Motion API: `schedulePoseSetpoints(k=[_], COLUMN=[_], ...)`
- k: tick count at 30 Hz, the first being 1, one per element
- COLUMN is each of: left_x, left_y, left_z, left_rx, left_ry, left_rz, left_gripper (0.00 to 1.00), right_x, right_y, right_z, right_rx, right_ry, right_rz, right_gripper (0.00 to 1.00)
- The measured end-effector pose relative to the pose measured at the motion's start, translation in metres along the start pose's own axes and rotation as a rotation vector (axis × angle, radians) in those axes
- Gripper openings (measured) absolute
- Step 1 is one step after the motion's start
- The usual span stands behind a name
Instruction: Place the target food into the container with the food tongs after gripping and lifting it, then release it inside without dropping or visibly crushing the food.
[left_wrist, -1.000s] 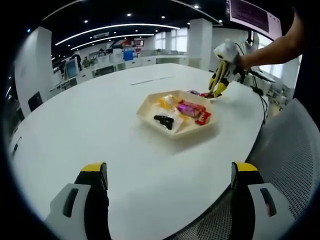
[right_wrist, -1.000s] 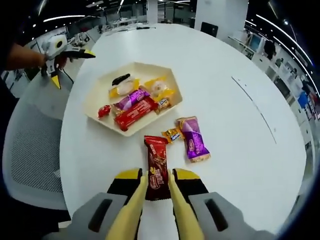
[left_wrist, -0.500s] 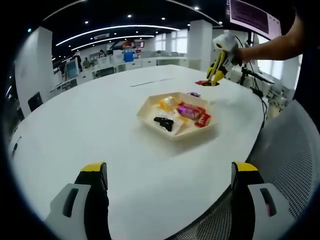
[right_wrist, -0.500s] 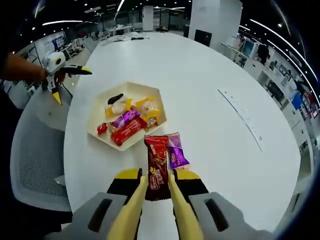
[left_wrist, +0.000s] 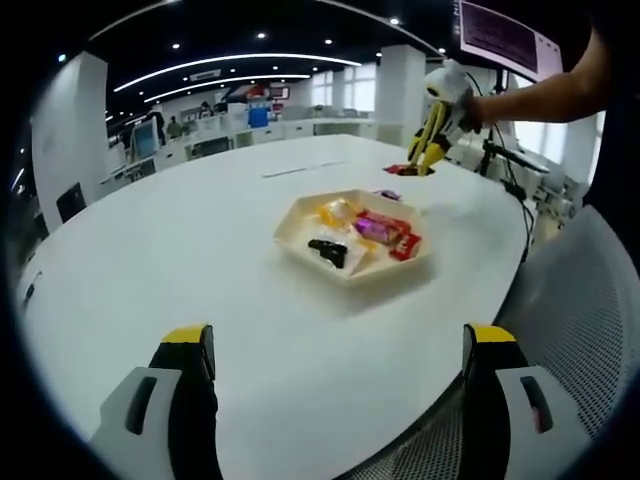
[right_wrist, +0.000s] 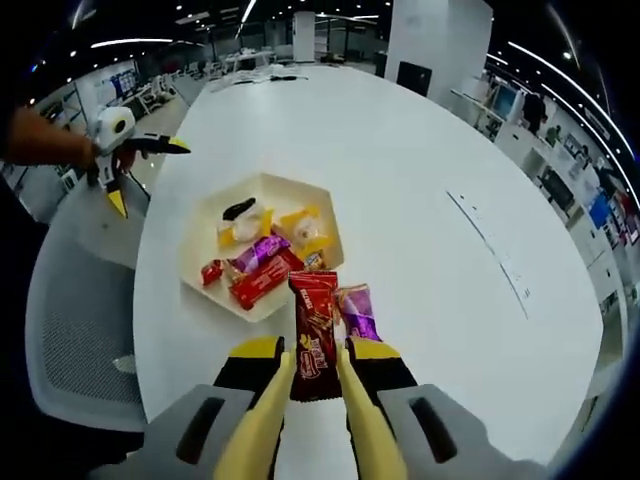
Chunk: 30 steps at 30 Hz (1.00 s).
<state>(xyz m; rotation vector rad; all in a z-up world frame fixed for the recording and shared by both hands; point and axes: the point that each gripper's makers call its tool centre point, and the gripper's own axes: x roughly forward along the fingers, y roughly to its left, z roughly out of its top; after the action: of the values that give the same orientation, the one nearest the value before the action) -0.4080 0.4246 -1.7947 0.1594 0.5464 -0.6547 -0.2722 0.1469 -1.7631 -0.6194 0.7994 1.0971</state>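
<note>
A large white oval bench (right_wrist: 400, 180) fills an open-plan office, with a grey mesh chair (right_wrist: 75, 330) drawn up to its near edge. On the bench, toward that edge, sits a cream hexagonal tray (right_wrist: 205, 235), also seen mid-bench in the left gripper view (left_wrist: 300, 235), holding about 6 wrapped snacks: a long red bar (right_wrist: 262, 283), a purple packet (right_wrist: 258, 253), yellow-wrapped sweets (right_wrist: 305, 232), a small red sweet (right_wrist: 212, 271) and a black piece (right_wrist: 238, 209).

The right gripper (right_wrist: 312, 372) is raised above the bench beside the tray, its 2 yellow-tipped jaws closed narrowly on a dark red chocolate bar (right_wrist: 314, 335), the wrapper standing lengthwise between them and undented. In the left gripper view, the same gripper (left_wrist: 428, 160) hangs over the far edge of the bench with the red bar (left_wrist: 402, 168) at its tips, a person's forearm (left_wrist: 545, 95) behind it.

A purple wrapped snack (right_wrist: 357, 312) lies on the bench just beside the tray.

The left gripper (left_wrist: 340, 350) stands wide open and holds nothing, low over the bench's near edge.
</note>
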Motion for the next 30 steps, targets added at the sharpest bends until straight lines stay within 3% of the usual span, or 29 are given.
schedulePoseSetpoints(k=[15, 30], left_x=[0.002, 0.001], left_y=[-0.005, -0.001], left_z=[-0.004, -0.001], left_rx=[0.013, 0.011], left_ry=[0.024, 0.008], left_rz=[-0.02, -0.003], left_gripper=[0.99, 0.99], right_x=[0.015, 0.032], right_y=[0.006, 0.008], right_z=[0.043, 0.077], right_rx=[-0.07, -0.12], right_ry=[-0.019, -0.022], right_rz=[0.031, 0.065], right_gripper=[0.23, 0.24])
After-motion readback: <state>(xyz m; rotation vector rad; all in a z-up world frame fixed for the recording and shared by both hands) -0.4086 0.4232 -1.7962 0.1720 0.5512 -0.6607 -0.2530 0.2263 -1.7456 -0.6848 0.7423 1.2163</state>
